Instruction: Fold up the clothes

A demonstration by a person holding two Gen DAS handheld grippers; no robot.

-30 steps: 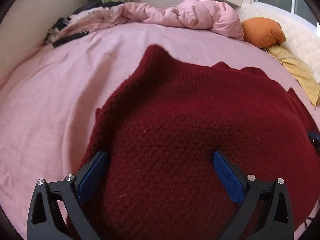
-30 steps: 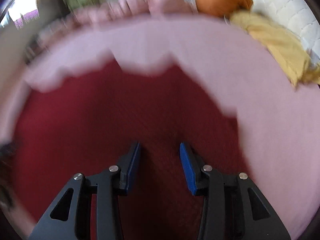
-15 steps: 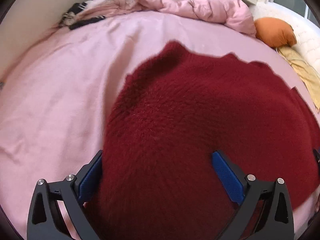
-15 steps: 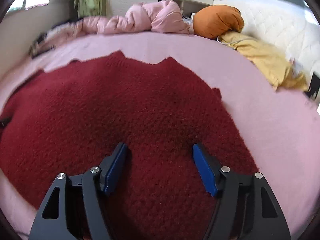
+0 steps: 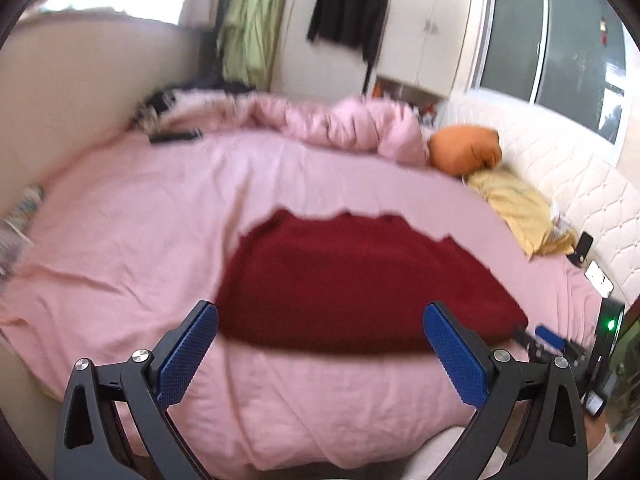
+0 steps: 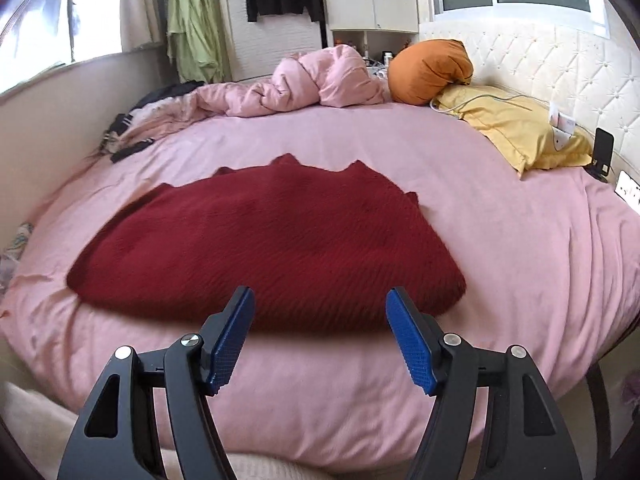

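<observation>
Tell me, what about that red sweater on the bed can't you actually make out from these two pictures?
- Sleeves: the red sweater shows no sleeve in either view, so how it is folded stays unclear.
- Underside: hidden against the pink sheet.
- Near hem: partly behind the right gripper fingers; the left wrist view is motion-blurred.
- Knit detail: smeared in the left wrist view.
- Right gripper from the left wrist view: only a blurred part shows.

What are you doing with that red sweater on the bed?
Folding clothes. A dark red sweater lies spread on the pink bed. The person holds a hand-held gripper in each hand: the left hand-held gripper and the right hand-held gripper are both open, above the bed's near edge, holding nothing.
</observation>
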